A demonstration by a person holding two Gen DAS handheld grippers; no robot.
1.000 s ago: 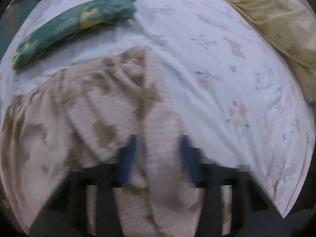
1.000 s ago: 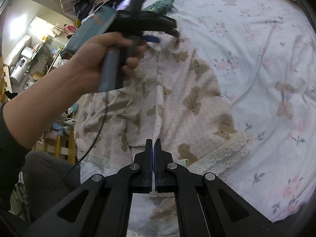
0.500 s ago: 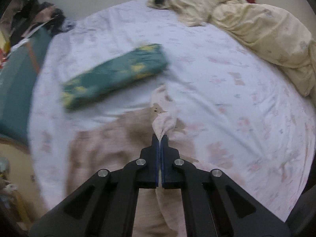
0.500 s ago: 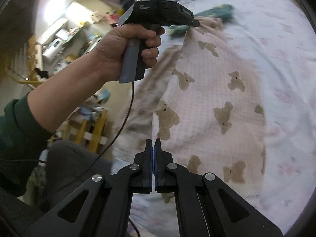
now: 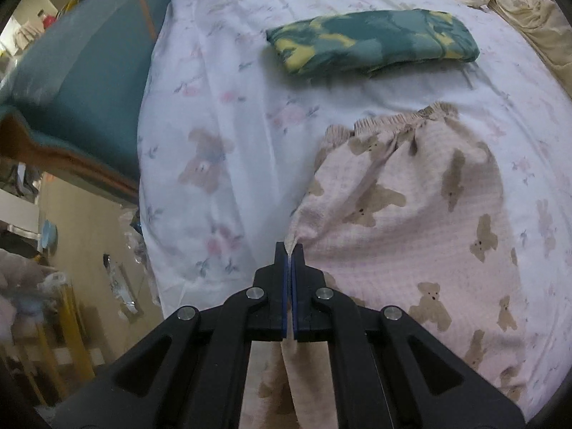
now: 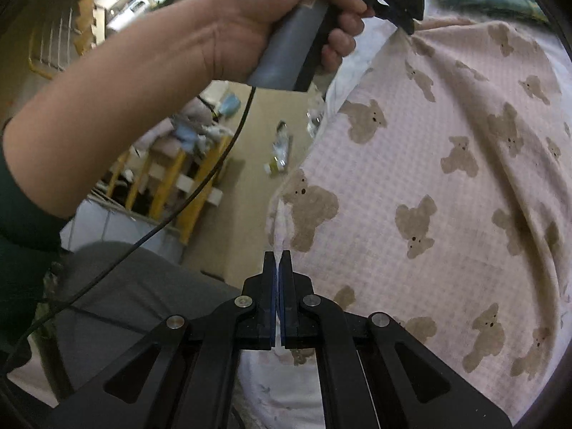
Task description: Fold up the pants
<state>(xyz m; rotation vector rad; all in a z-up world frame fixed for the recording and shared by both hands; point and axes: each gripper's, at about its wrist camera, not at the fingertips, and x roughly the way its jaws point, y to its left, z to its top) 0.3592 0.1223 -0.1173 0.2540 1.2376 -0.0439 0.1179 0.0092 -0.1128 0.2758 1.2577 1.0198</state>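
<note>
The pink pants with brown bears [image 5: 422,221] lie on the floral bed sheet [image 5: 214,114], waistband towards the far side. My left gripper [image 5: 289,250] is shut on the pants' left edge, near the bed's side. My right gripper [image 6: 277,255] is shut on the same edge of the pants [image 6: 447,178] further down, stretched taut. The left gripper [image 6: 407,25] and the hand holding it also show at the top of the right wrist view.
A folded green and yellow garment [image 5: 371,41] lies on the bed beyond the waistband. A cream duvet [image 5: 518,7] is bunched at the far right. A teal chair [image 5: 82,82] stands left of the bed. Floor clutter and a yellow stool [image 6: 171,182] lie beside the bed.
The left gripper closed on the pants, and both grippers have pulled the pants' edge left towards the bed's side. The fabric now lies spread flatter on the sheet.
</note>
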